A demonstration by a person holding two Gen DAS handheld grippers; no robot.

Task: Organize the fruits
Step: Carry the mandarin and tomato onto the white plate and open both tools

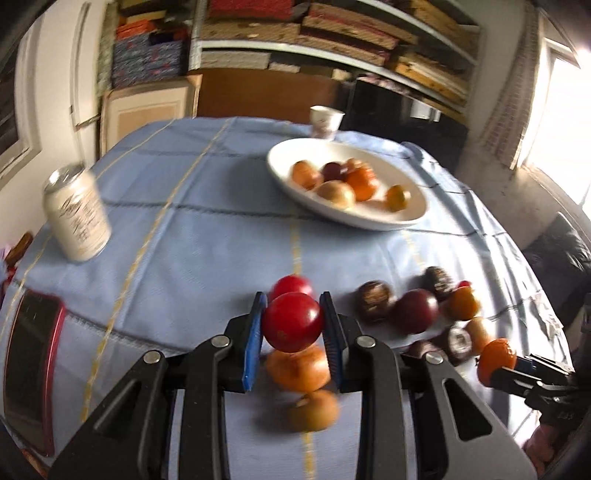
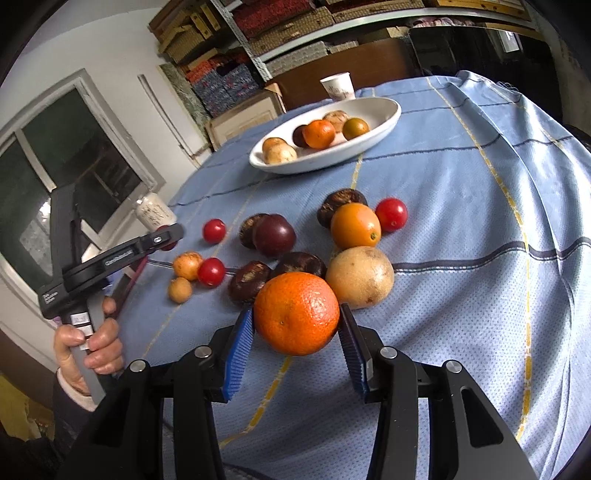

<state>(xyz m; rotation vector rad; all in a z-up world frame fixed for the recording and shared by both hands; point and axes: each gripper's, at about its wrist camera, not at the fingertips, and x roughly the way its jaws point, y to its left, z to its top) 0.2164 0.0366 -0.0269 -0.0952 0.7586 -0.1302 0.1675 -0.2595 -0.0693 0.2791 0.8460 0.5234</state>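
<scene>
**Gripping fruit in both grippers above the blue cloth**

Clamping tight, the left gripper [image 1: 292, 325] has its blue pads pressed on a glossy red tomato [image 1: 291, 322], held low and centre in the left wrist view, clear of the cloth. Just under it lie two tan-orange fruits [image 1: 298, 367], blurred. Over on the right wrist view, the right gripper [image 2: 297, 325] holds a pebbly, bright mandarin [image 2: 296, 313] between its pads, jaws standing about halfway apart around it, bottom centre of the frame.

The surface is a pale blue tablecloth [image 2: 461, 192] with dark and yellow stripes. Behind it, shelves [image 1: 332, 33] packed with woven and patterned boxes fill the top of the frame, and a window [image 2: 48, 155] sits at the left.

Now the crowd: a white oval dish [image 2: 384, 118] in the upper middle already carries a mandarin, a dark plum, a greenish fruit and some pale brown ones. A paper cup [image 2: 338, 85] stands right behind it. Loose on the cloth, mid-frame: a dark plum [image 2: 274, 229], dark brown chestnut-like fruits, an orange kumquat [image 2: 355, 225], a large pale brown fruit [image 2: 360, 277] just beside the held mandarin, and small red tomatoes. A white can [image 1: 77, 214] stands at mid-left of the left wrist view, a dark red-edged case [image 1: 31, 369] below it. A hand [image 2: 88, 343] grips the left tool's handle, lower left.
</scene>
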